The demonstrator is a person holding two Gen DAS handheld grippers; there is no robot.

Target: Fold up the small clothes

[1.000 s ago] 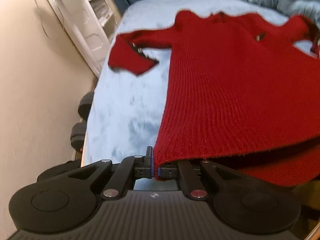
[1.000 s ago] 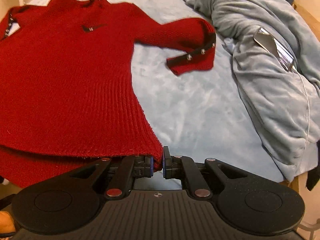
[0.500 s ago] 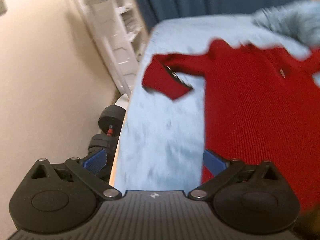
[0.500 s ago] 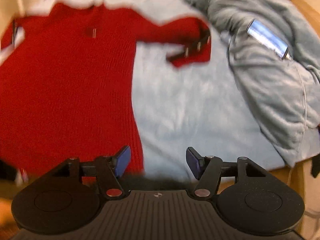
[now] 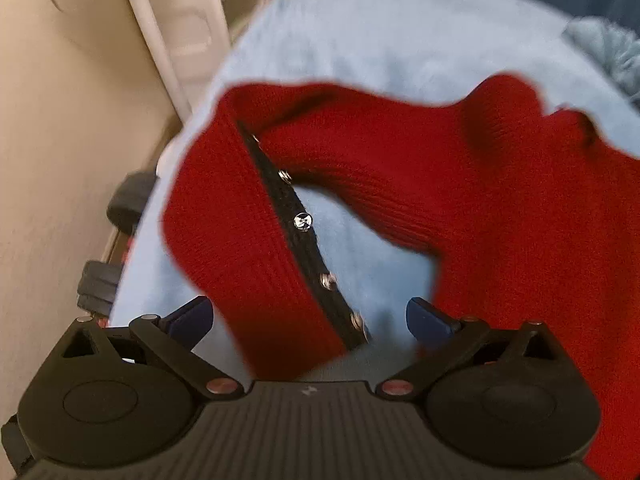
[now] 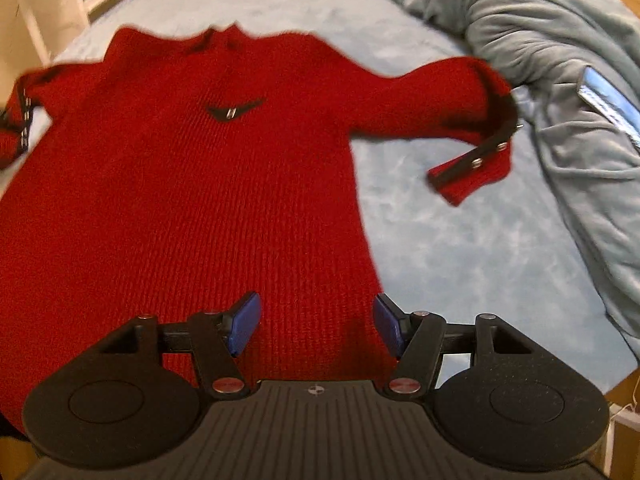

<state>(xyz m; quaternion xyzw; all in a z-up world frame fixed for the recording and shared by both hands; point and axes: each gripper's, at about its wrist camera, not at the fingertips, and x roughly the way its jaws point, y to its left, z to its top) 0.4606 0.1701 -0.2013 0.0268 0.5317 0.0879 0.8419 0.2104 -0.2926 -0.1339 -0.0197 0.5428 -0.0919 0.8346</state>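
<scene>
1 red knit sweater (image 6: 192, 184), flat on bed (image 6: 460, 248). 2 sleeves: left (image 5: 248, 216), right (image 6: 440, 92). Studs on left cuff's black strip: 4 visible (image 5: 301, 221); right cuff: 3 seen, more poss. hidden. 1 black chest emblem (image 6: 232, 110). 1 grey-blue blanket (image 6: 560, 80), bunched at bed's far side, w/ 1 shiny flat item (image 6: 608, 104) on it. 2 dark dumbbells (image 5: 132, 200) on floor by bed. 2 tools: left (image 5: 308, 316), right (image 6: 316, 326).

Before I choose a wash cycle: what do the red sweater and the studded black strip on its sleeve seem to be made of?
The red sweater looks like matte, soft knitted yarn, wool or acrylic I can't tell; fine vertical ribs show. The black strip looks like a darker knit or woven trim, carrying shiny studs that glint like metal.
</scene>
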